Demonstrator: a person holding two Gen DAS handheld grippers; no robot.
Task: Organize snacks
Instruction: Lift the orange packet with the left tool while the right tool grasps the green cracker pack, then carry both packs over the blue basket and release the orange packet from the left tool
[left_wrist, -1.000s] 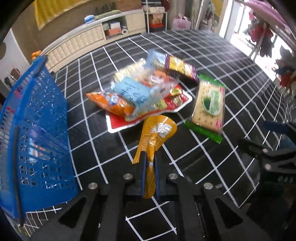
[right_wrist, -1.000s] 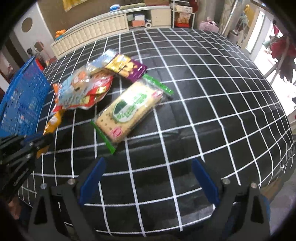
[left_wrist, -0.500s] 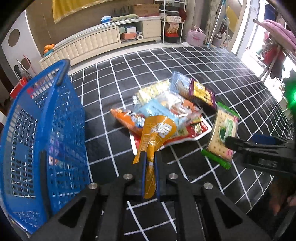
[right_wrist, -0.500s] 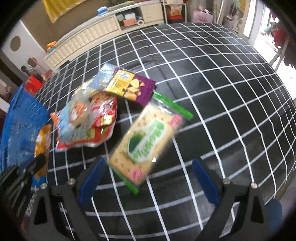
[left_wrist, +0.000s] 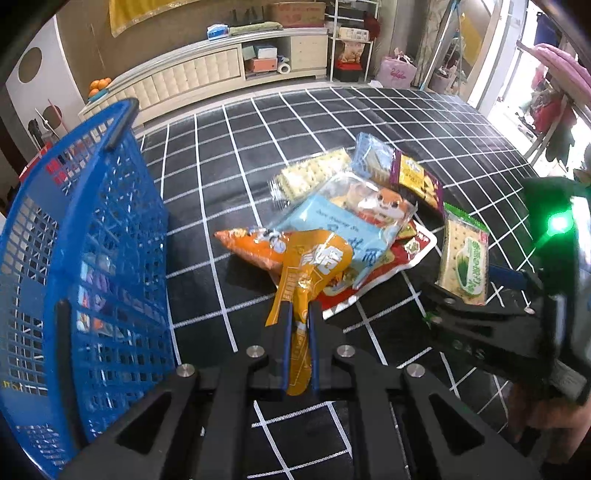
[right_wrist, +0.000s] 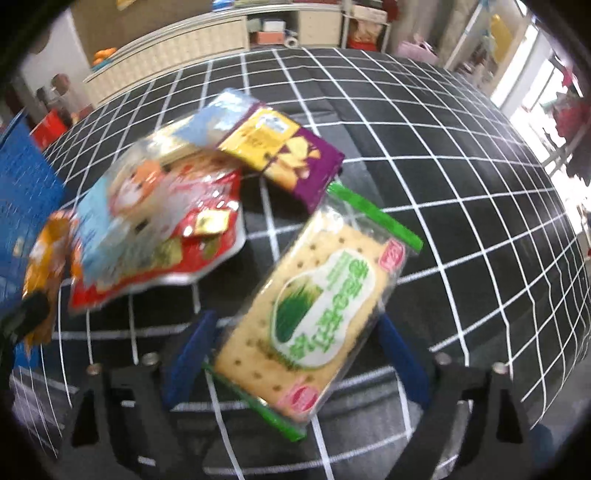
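Observation:
My left gripper (left_wrist: 298, 314) is shut on a yellow-orange snack pouch (left_wrist: 312, 266) and holds it lifted beside the blue mesh basket (left_wrist: 107, 236). A pile of snack packs (left_wrist: 347, 218) lies on the black grid cloth. My right gripper (right_wrist: 295, 354) is open, its blue pads on either side of the near end of a green cracker pack (right_wrist: 317, 306), which also shows in the left wrist view (left_wrist: 466, 258). The pouch shows blurred at the left of the right wrist view (right_wrist: 44, 266).
A purple and yellow pack (right_wrist: 284, 155) and a red pack (right_wrist: 177, 254) lie beside the cracker pack. The basket holds several items behind its mesh. A cream cabinet (left_wrist: 192, 74) stands beyond the table's far edge.
My right gripper has moved forward until its open fingers flank the cracker pack. My left gripper, still holding the pouch, has shifted so the basket looks closer.

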